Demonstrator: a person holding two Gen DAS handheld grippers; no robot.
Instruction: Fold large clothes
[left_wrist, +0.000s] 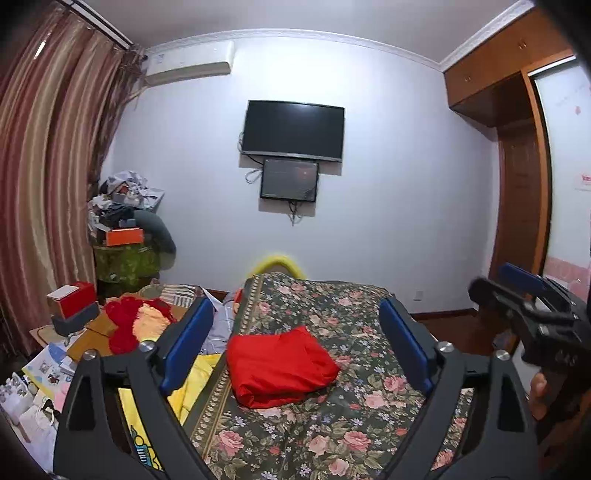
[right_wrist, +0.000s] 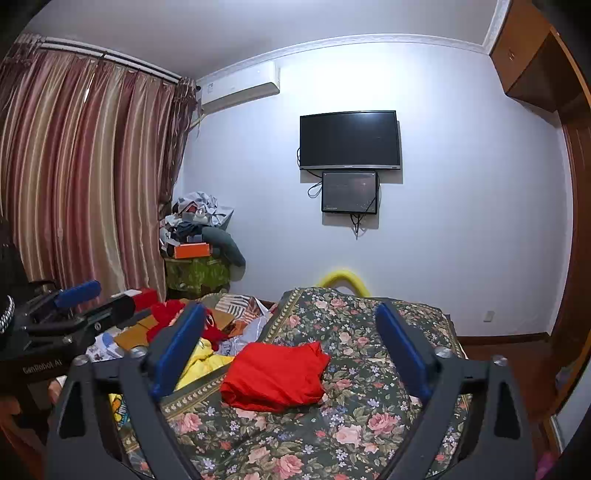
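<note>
Left tongs (right_wrist: 79, 295) read "GenRobot AI"; red garment (right_wrist: 275, 374) folded.

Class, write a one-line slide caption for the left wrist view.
Folded red garment lies on the floral bedspread, framed by the open left gripper.

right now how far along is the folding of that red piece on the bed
Done: the red garment lies as a compact folded bundle on the floral bedspread.
In hand: nothing. The left hand-held gripper and the right hand-held gripper both stand open, clear of the cloth.
Left: the yellow garment beside the bedspread looks crumpled and not yet folded, so it may be next.
</note>
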